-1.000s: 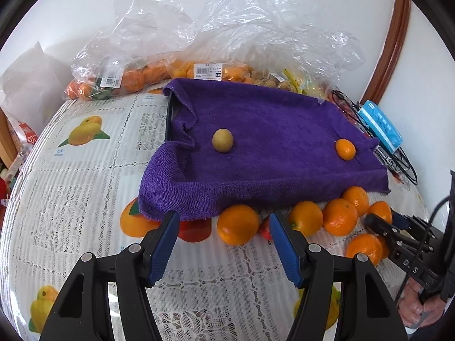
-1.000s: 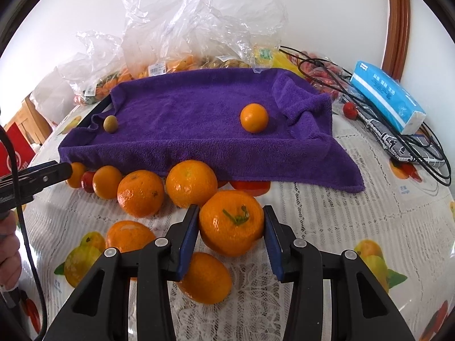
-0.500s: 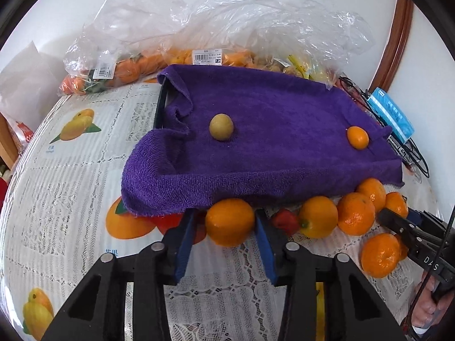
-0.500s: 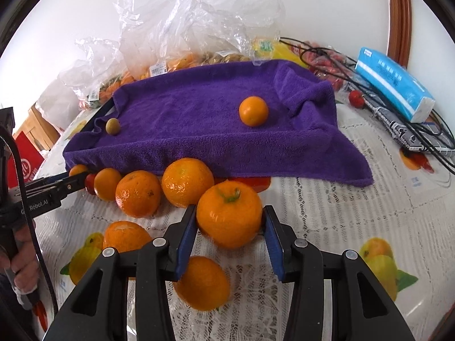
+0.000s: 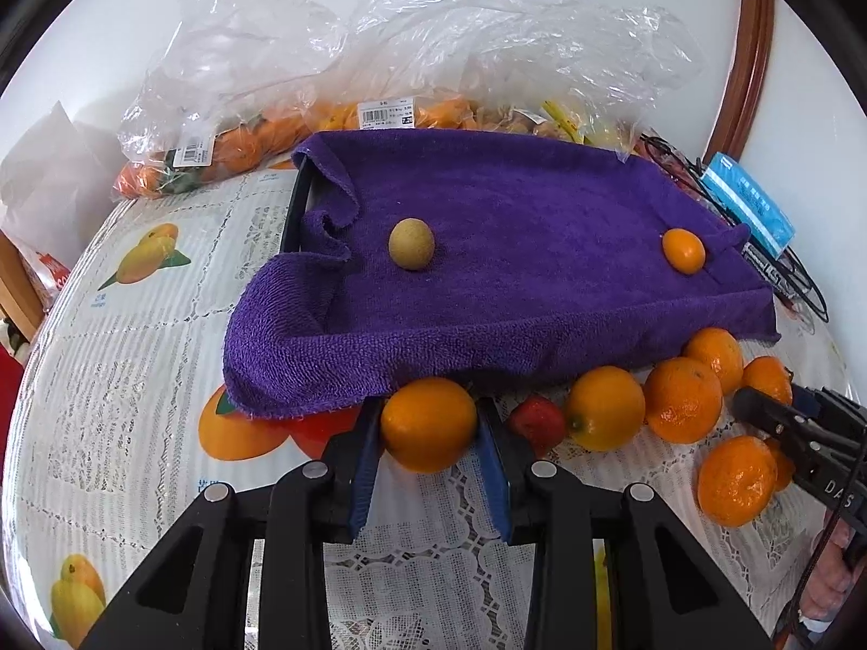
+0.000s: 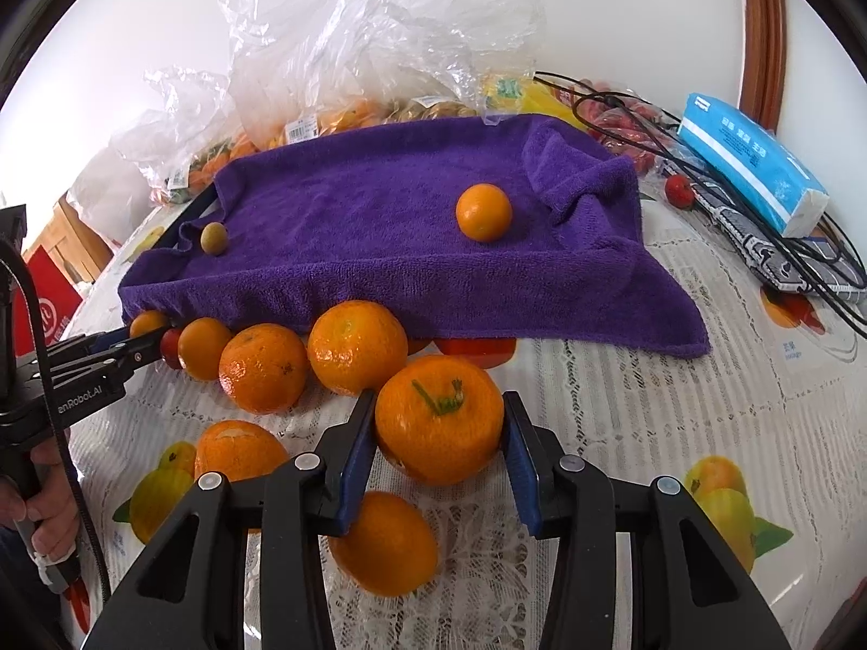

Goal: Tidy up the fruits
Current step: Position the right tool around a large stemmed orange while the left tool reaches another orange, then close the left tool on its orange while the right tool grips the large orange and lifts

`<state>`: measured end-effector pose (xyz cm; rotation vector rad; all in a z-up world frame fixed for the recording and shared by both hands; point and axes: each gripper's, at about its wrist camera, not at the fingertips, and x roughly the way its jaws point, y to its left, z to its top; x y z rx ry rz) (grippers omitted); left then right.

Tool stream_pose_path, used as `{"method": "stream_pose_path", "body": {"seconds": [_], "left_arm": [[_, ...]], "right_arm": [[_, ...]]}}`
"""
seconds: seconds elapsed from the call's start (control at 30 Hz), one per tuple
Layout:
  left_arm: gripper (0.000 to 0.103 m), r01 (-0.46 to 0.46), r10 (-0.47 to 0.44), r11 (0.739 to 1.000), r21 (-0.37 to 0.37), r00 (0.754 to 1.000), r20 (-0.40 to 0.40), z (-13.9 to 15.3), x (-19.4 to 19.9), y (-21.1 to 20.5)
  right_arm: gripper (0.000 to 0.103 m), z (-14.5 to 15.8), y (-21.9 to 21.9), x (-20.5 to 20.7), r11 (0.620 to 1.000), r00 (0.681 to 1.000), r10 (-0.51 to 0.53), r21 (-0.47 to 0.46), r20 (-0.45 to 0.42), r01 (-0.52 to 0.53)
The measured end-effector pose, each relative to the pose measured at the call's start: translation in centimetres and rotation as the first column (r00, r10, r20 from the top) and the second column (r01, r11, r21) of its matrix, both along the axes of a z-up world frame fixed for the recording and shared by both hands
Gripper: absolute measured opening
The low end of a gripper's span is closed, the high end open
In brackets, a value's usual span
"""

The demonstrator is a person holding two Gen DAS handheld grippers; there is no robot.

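In the left wrist view my left gripper has a smooth orange between its blue pads. Its jaws are closing and the pads touch the fruit on both sides, at the front edge of the purple towel. On the towel lie a small brownish-green fruit and a small orange. In the right wrist view my right gripper is shut on a mandarin with a green stalk. Several loose oranges sit in a row before the towel.
Clear plastic bags of fruit pile up behind the towel. A blue tissue pack, black cables and a small red fruit lie at the right. Another red fruit sits beside the held orange. A hand grips the left tool.
My left gripper moved forward around the orange by the towel's edge and its jaws came in from wide apart onto it. The right gripper kept its hold on the mandarin and stayed put.
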<state>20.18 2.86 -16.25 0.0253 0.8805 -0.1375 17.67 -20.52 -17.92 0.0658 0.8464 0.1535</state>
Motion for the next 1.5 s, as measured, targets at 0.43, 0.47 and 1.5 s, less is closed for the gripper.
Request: {"method": "stream_pose_path", "body": {"seconds": [0.43,0.47,1.5], "left_arm": [[0.032,0.021,-0.019,0.998,-0.059,0.999,0.041,2.4,-1.2,0.8],[0.032,0.016,-0.013,0.997,-0.072,0.999,0.042,2.5,-1.2,1.1],[0.032,0.02,-0.012,0.991,-0.136,0.998,0.061,3.8,-1.7,1.7]], "right_arm": [[0.037,2.4,-1.5,-1.4,0.996,0.996,-0.091,0.023,0.022,0.091],[0.036,2.6,-1.3,-1.5,0.996,0.996,-0.09,0.023,0.028,0.089],[0.044,3.1,-0.2,-1.8,0.993,0.992,-0.111,-0.03,0.063,0.113]]}}
